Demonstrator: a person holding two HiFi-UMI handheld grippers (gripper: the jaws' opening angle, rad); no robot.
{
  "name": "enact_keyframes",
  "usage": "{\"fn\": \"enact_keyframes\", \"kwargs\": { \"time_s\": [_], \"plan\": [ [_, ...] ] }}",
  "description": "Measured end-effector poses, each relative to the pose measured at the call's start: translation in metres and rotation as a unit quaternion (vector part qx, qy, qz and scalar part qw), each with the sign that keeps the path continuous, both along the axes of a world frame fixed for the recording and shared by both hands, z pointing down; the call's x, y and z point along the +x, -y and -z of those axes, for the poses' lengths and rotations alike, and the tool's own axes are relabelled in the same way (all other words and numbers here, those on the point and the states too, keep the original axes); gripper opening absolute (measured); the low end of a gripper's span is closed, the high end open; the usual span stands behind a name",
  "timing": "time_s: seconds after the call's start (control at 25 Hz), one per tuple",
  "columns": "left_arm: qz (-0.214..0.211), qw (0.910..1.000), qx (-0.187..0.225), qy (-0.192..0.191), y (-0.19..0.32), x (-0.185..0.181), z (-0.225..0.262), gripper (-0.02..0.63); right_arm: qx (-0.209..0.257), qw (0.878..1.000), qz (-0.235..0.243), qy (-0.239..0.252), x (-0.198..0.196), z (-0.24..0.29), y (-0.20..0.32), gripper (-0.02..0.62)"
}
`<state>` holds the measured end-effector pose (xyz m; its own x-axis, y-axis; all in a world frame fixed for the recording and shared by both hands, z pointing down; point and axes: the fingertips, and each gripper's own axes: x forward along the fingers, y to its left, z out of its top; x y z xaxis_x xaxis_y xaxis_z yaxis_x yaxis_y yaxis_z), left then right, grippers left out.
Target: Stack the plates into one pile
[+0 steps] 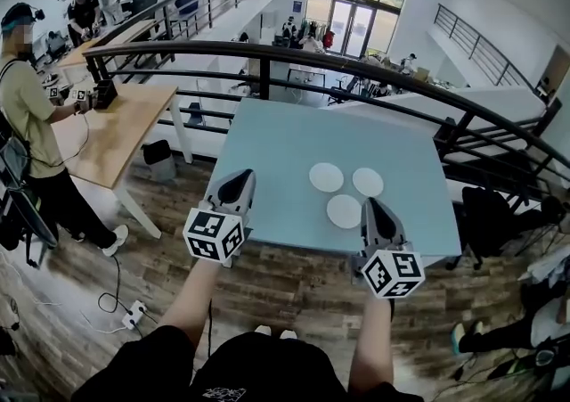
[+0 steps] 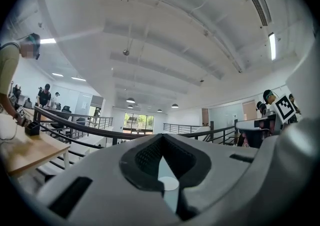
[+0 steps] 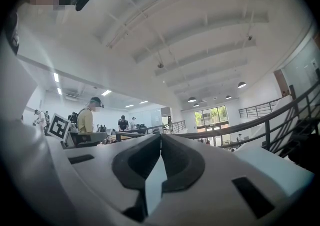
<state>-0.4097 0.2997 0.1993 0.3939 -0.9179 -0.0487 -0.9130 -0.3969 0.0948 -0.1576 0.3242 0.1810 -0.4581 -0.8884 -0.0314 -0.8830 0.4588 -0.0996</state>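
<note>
Three white plates lie apart on the light blue table (image 1: 285, 151): a far left plate (image 1: 326, 177), a far right plate (image 1: 368, 182) and a near plate (image 1: 344, 211). In the head view my left gripper (image 1: 244, 176) hovers over the table's near left part, left of the plates, shut and holding nothing. My right gripper (image 1: 370, 203) is shut too and empty, its tip just right of the near plate. In the left gripper view the left gripper (image 2: 161, 138) has its jaws together, with a plate (image 2: 169, 183) showing in the gap below them. The right gripper (image 3: 160, 135) also shows its jaws together.
A black railing (image 1: 356, 66) curves behind the table. To the left stands a wooden table (image 1: 107, 133) with a person (image 1: 31, 124) beside it. A white power strip (image 1: 134, 313) and cable lie on the wooden floor. A dark bag (image 1: 485, 213) sits at the right.
</note>
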Motion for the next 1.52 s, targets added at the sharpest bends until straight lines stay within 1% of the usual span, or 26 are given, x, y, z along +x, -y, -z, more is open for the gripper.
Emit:
{"fn": "enact_keyframes", "kwargs": {
  "time_s": [0.28,0.4,0.56,0.68,1.08,1.36,1.52],
  "plan": [
    [-0.006,1.0,-0.006,-0.005,-0.001,0.001,-0.005,0.007,-0.003,1.0,-0.005,0.005,0.003,-0.003,-0.003,0.008],
    [-0.009,0.9999,-0.007,-0.007,0.001,0.011,-0.005,0.007,-0.002,1.0,-0.006,0.006,0.012,-0.002,-0.005,0.008],
    [-0.007,0.9999,-0.007,-0.006,0.003,0.031,-0.009,0.006,-0.001,1.0,-0.007,0.016,0.034,-0.004,-0.005,0.008],
    [-0.007,0.9999,-0.005,-0.006,-0.001,0.053,-0.008,0.006,-0.004,1.0,-0.001,0.027,0.056,-0.005,-0.008,0.008],
    [0.015,0.9999,-0.008,-0.002,-0.003,0.129,-0.009,0.006,-0.014,0.999,0.021,0.022,0.132,-0.009,0.001,0.008],
    [0.04,0.9991,-0.01,-0.002,-0.008,0.179,-0.015,0.007,-0.015,0.999,0.045,0.019,0.181,-0.012,0.005,0.008],
    [0.041,0.9991,-0.013,0.002,-0.011,0.218,-0.021,0.007,-0.017,0.998,0.057,0.014,0.212,-0.018,0.002,0.008]
  ]
}}
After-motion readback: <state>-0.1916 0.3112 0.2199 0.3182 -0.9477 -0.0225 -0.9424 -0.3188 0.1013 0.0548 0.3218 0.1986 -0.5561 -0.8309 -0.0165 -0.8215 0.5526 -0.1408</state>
